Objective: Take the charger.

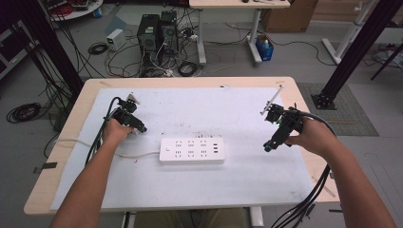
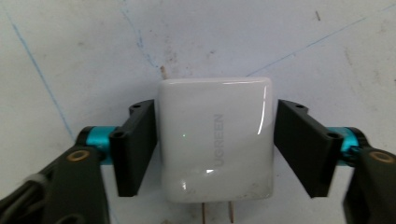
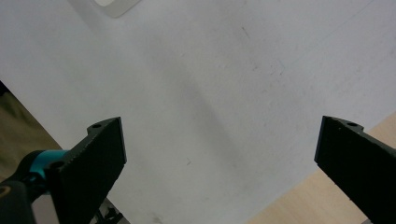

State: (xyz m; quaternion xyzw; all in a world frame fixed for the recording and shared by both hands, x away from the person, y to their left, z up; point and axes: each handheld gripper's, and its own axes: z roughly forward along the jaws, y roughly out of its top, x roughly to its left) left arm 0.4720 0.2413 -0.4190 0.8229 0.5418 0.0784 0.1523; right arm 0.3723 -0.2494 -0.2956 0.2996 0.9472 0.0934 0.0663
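A white charger (image 2: 215,140) lies on the white mat (image 1: 247,175), a short way to the left of the power strip (image 1: 192,151) as the high view shows the table. The charger is a glossy, rounded white block with grey lettering down one face. A small green glint shows near its middle. Two metal prongs stick out from its near end, toward the camera of the left gripper view, and a third thin pin shows at its far end.

The left gripper (image 2: 215,149) reaches down over the charger with one black jaw on each side of it. The left-hand jaw lies against the block's side and the right-hand jaw sits just at the opposite side, so the claw is clamped on the charger. In the high view the left hand (image 1: 115,130) rests low on the mat, left of the power strip, with its forearm coming in from the bottom edge.

The right gripper (image 3: 219,158) hangs over bare mat to the right of the power strip, its jaws wide apart with nothing between them. The right hand (image 1: 311,135) holds it tilted down toward the mat.
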